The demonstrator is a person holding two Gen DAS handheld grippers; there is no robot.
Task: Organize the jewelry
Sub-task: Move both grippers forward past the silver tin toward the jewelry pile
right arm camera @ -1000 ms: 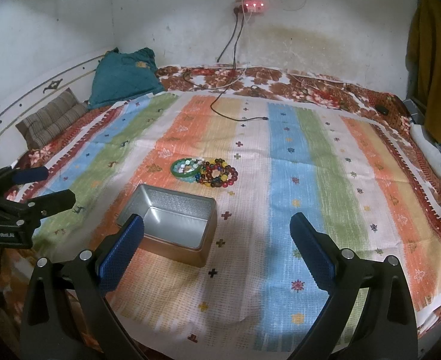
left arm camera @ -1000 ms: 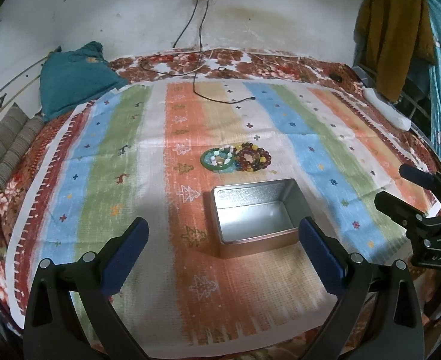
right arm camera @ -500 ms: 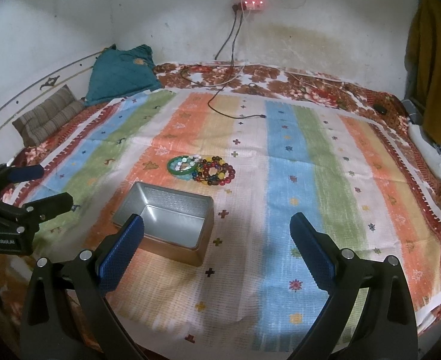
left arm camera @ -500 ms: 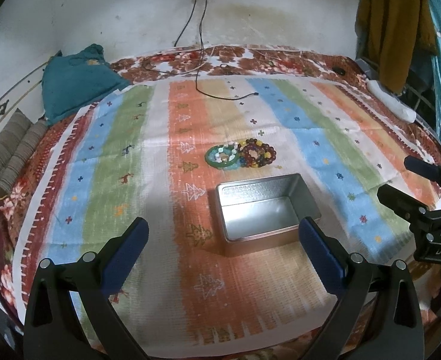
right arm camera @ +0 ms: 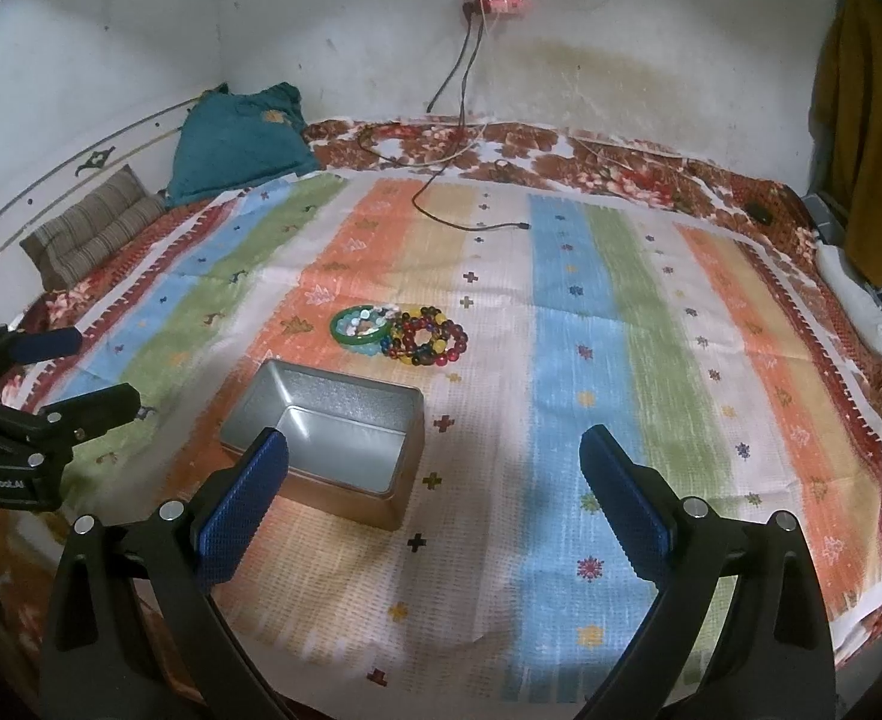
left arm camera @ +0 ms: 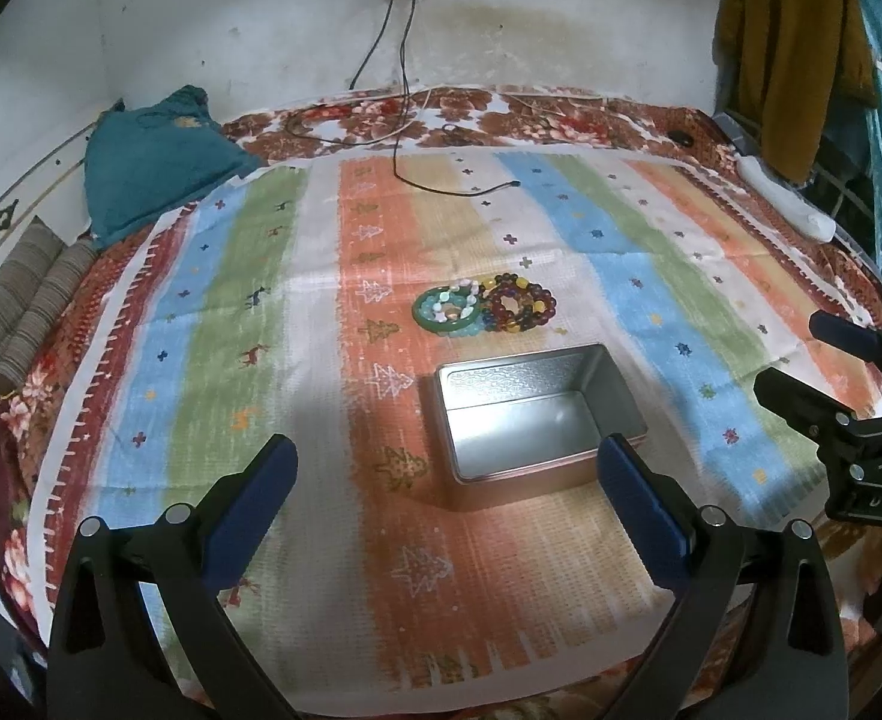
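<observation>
Left gripper (left arm camera: 446,474) and right gripper (right arm camera: 434,462), both with jaws spread wide and empty, hover above the striped woven cloth (right arm camera: 573,360). Directly ahead lies an open rectangular metal tin (left arm camera: 537,420), smooth-walled, long axis crosswise to the left gripper. Beyond its far rim, apart from it, sit a green bangle (left arm camera: 444,313) draped with pale beads and, touching it, coiled multicoloured glossy bead bracelets (left arm camera: 519,303); neither gripper appears clearly nearer.
</observation>
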